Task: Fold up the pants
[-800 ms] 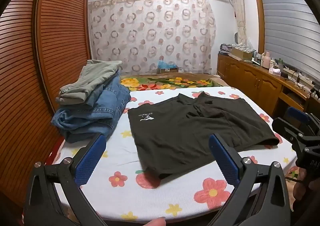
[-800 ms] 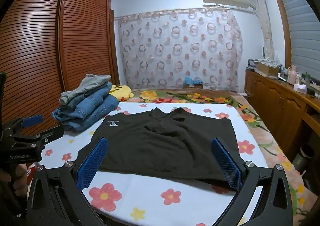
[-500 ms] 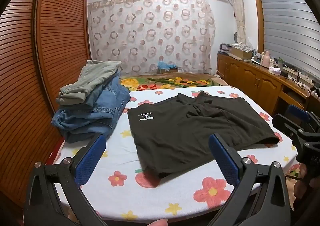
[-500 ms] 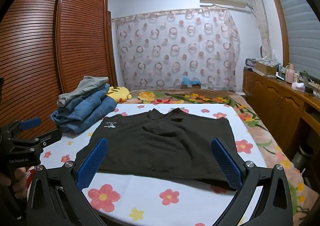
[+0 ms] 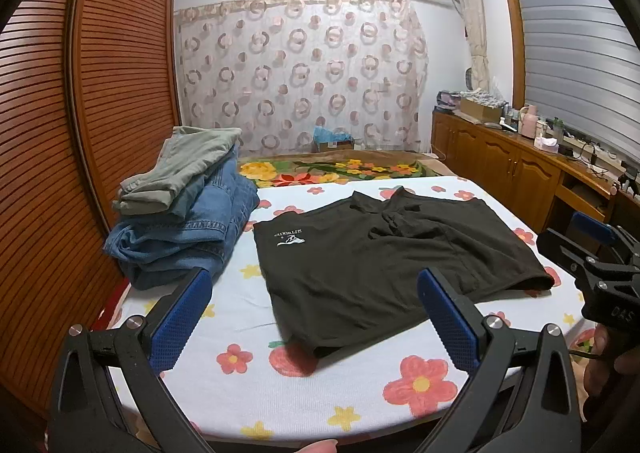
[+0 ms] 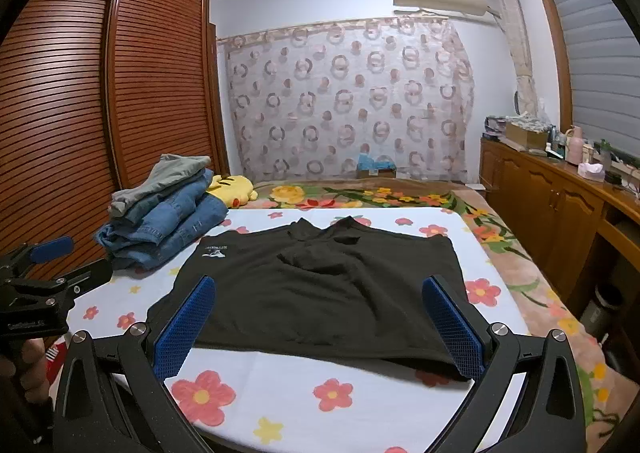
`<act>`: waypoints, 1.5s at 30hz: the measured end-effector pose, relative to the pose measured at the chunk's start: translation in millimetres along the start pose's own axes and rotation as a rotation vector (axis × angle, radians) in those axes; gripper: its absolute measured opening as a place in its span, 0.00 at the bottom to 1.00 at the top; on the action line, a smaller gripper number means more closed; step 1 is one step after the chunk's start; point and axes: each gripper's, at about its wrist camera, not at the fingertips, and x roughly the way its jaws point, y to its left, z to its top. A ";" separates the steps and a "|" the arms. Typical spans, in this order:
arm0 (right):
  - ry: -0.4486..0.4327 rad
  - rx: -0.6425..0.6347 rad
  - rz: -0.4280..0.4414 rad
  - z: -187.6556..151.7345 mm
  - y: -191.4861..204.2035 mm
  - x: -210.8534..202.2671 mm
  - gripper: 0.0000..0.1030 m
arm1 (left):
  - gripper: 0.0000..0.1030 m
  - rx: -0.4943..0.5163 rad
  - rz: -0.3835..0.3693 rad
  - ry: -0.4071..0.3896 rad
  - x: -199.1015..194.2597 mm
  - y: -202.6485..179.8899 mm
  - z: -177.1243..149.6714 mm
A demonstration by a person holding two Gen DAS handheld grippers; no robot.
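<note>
Pants (image 6: 320,285) lie flat, unfolded, on flowered bed (image 6: 332,393), beside folded clothes stack (image 5: 180,221). My left gripper (image 5: 316,317) and right gripper (image 6: 320,325): jaws spread wide, empty, short of hem. Fabric looks soft, light, limp; pinch near-edge corners.

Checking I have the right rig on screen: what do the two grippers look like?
Both match: the left gripper and right gripper have matte black frames with silver screws, and long blue fingers with dotted pads. The right one's body carries white lettering in the left view. Bare fingertips show; no sleeves.
</note>
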 end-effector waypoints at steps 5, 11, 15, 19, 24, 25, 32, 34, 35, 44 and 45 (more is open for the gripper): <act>0.002 0.002 -0.002 -0.6 1.8 2.9 1.00 | 1.00 0.004 -0.002 -0.008 -3.0 -0.5 1.4; 0.000 0.003 -0.002 -1.0 1.7 2.9 1.00 | 1.00 0.004 -0.001 -0.019 -5.2 -1.4 1.3; 0.000 0.003 -0.001 -0.8 1.2 2.4 1.00 | 1.00 0.003 -0.002 -0.021 -5.5 -1.0 1.3; -0.001 0.004 -0.001 -0.8 1.1 2.3 1.00 | 1.00 0.002 -0.003 -0.021 -5.6 -0.8 1.4; -0.002 0.004 0.000 -1.0 1.0 2.2 1.00 | 1.00 0.003 -0.002 -0.021 -5.9 -1.0 1.3; -0.002 0.004 0.000 -0.9 1.1 2.2 1.00 | 1.00 0.003 -0.002 -0.022 -5.7 -1.1 1.0; -0.005 0.005 0.001 -0.6 1.0 1.9 1.00 | 1.00 0.003 -0.001 -0.023 -6.0 -1.3 1.3; -0.006 0.004 0.000 -0.4 1.2 1.4 1.00 | 1.00 0.003 -0.002 -0.022 -6.2 -1.3 1.6; -0.007 0.004 0.000 -0.3 1.2 1.3 1.00 | 1.00 0.003 -0.001 -0.022 -6.0 -1.4 1.4; -0.009 0.004 0.000 0.0 1.5 1.2 1.00 | 1.00 0.003 -0.001 -0.023 -6.3 -1.5 1.4; -0.009 0.003 0.001 0.0 1.5 1.2 1.00 | 1.00 0.003 -0.001 -0.023 -6.2 -1.5 1.3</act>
